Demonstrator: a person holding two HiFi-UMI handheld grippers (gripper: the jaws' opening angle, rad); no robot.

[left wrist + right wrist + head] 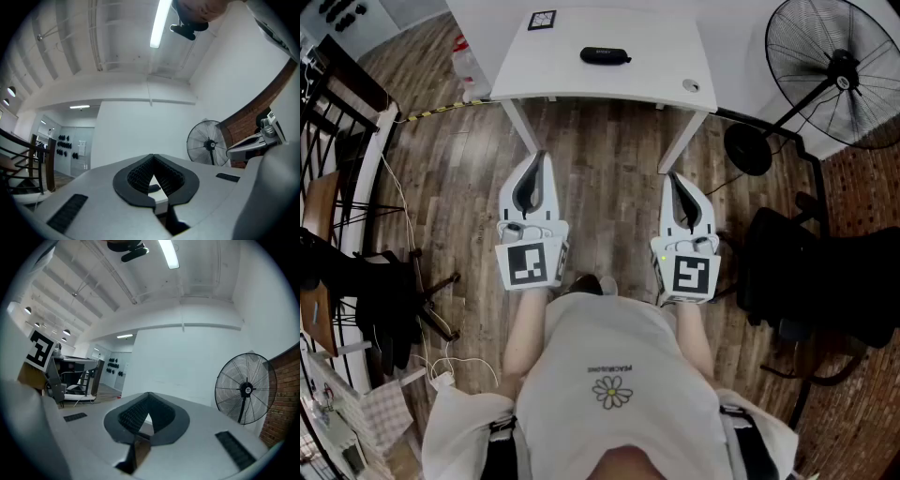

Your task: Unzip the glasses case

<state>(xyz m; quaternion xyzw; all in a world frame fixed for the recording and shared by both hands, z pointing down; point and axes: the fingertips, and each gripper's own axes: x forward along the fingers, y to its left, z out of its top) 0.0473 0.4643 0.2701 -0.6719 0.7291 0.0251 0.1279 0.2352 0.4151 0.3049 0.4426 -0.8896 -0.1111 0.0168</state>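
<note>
Standing back from the table (666, 47), we are holding the left gripper (538, 165) and right gripper (676, 184) clenched on nothing, both well apart from the case (606, 55) lying on it. Unzipping is not begun, we judge; next calls for approaching, steadying the case and finding its zip pull.

left tongs (539, 157): jaws pressed together, nothing between them, tips pointing forward and slightly up | right tongs (674, 178): jaws pressed together, empty, pointing forward, about level | left forearm (523, 330), right forearm (695, 336): bare, reaching forward from the torso, roughly parallel; tongs side by side, well apart
</note>
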